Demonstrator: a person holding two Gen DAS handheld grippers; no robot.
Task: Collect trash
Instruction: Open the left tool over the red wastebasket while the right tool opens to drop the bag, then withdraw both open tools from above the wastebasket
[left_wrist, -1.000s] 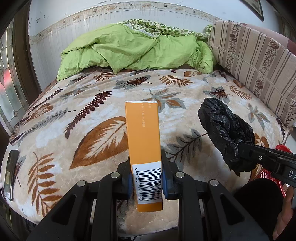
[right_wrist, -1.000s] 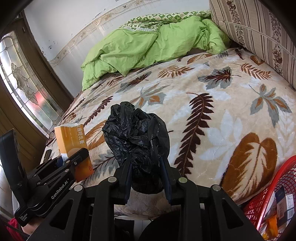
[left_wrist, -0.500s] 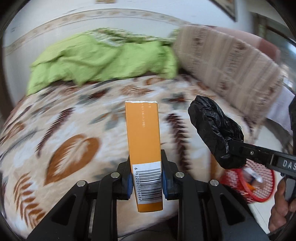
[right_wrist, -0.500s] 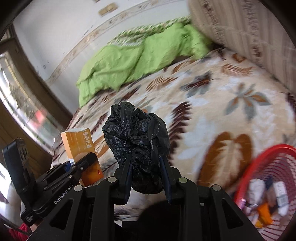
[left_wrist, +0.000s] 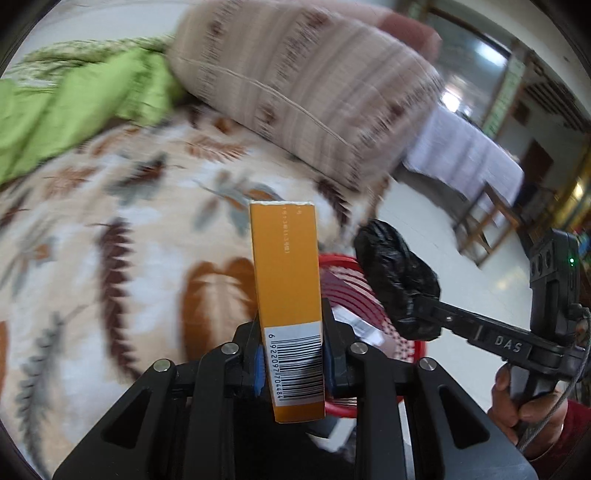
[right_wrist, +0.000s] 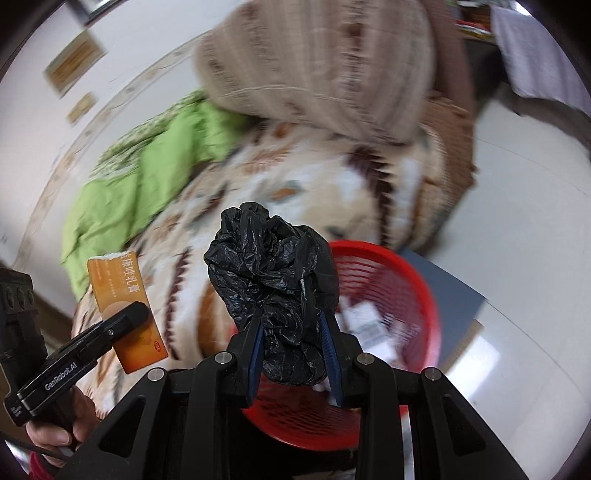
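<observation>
The relation that matters is tongs to basket: the red basket (right_wrist: 391, 295) sits on the floor beside the bed (right_wrist: 295, 184), below and just ahead of both sets of tongs; in the right wrist view its open mouth lies directly behind and under the black bag (right_wrist: 273, 295), so the right tongs (right_wrist: 291, 350) look the nearer of the two to a drop.

The right tongs are clamped on the crumpled black bag, which bulges up and out between the fingers; the bag has no clear long axis — it is a wad.

The left tongs (left_wrist: 291, 363) are clamped on the orange box (left_wrist: 286, 295) near its barcode end; the box's long axis runs straight out along the fingers, its far end pointing away toward the bed. From the left wrist view the basket shows only as a red rim (left_wrist: 343, 266) to the right of the box, partly hidden behind it — so the left hand probably needs to travel rightward and forward before letting go.

Both are held roughly level, fingers forward, side by side and near each other; some packets already lie in the basket, though blur hides what they are.
</observation>
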